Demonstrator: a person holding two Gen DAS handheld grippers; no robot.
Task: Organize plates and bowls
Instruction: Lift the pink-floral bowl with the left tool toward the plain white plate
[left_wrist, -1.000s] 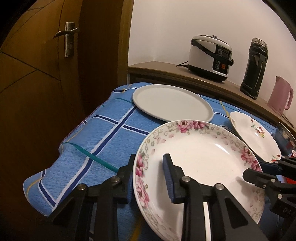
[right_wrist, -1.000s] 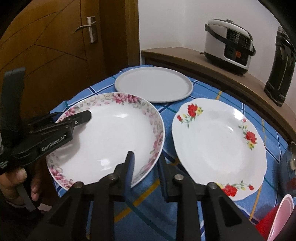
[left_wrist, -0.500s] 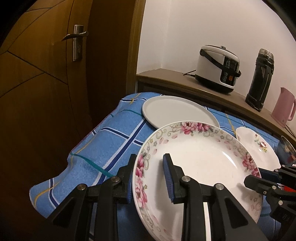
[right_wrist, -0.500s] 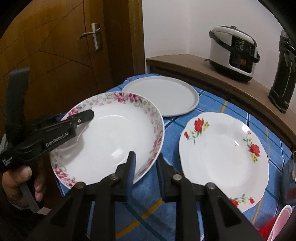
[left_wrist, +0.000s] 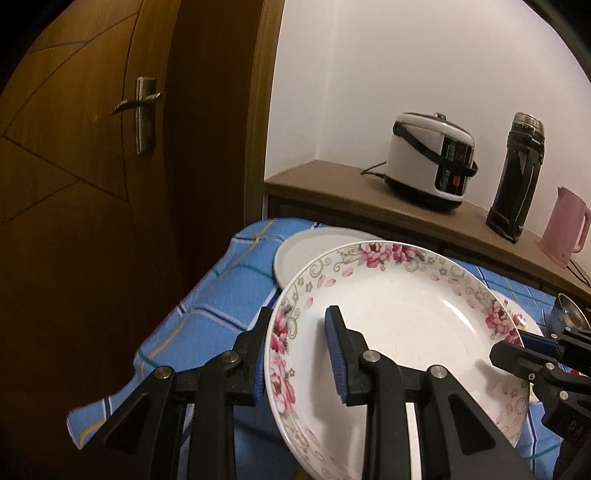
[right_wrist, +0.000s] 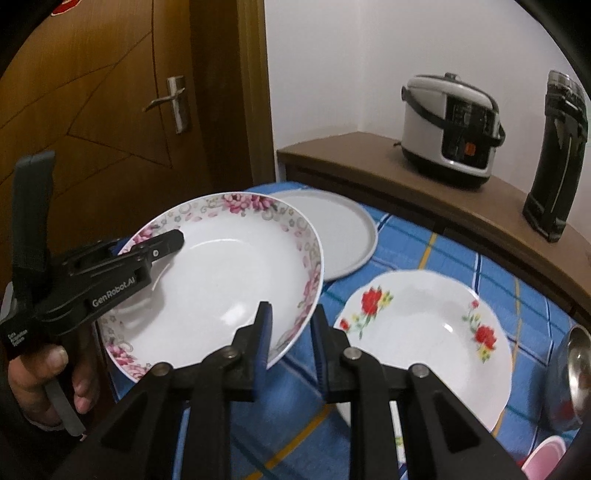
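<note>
- Your left gripper (left_wrist: 297, 354) pinches the rim of the white round deep plate with a pink floral border (left_wrist: 399, 332), one pad inside and one beneath.
- Your right gripper (right_wrist: 290, 339) clamps the opposite rim the same way.
- That plate fills the lower centre of both views, tilted off the blue checked tablecloth (right_wrist: 413, 236), open face up.
- It hides part of the plain grey round plate (right_wrist: 340, 232).
- The white plate with red flowers (right_wrist: 424, 339) lies flat at lower right.
- The metal bowl (right_wrist: 576, 373) is cut off by the frame edge.
</note>
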